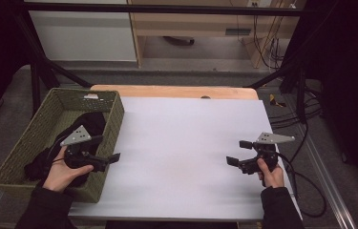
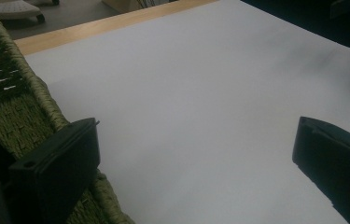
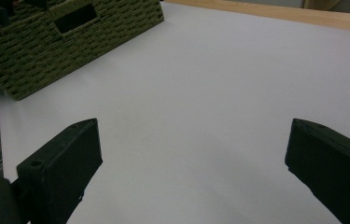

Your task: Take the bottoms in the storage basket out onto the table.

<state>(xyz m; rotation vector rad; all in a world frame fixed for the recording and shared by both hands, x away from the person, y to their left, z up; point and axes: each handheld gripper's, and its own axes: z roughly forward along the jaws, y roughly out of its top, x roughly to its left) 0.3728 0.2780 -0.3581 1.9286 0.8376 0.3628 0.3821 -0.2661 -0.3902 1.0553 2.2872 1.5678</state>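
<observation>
A green woven basket stands at the table's left with a black cloth lying inside it. My left gripper hovers over the basket's right rim, pointing right across the white sheet. It is open and empty. In the left gripper view its jaws stand wide apart over bare sheet, with the basket wall at the left. My right gripper is near the sheet's right edge, pointing left, open and empty. The right gripper view has its jaws spread over the sheet, with the basket far off.
The wooden table edge runs along the back of the sheet. Black cables trail off the table's right side. Black frame posts stand at the back left and right. A pale cabinet is beyond the table.
</observation>
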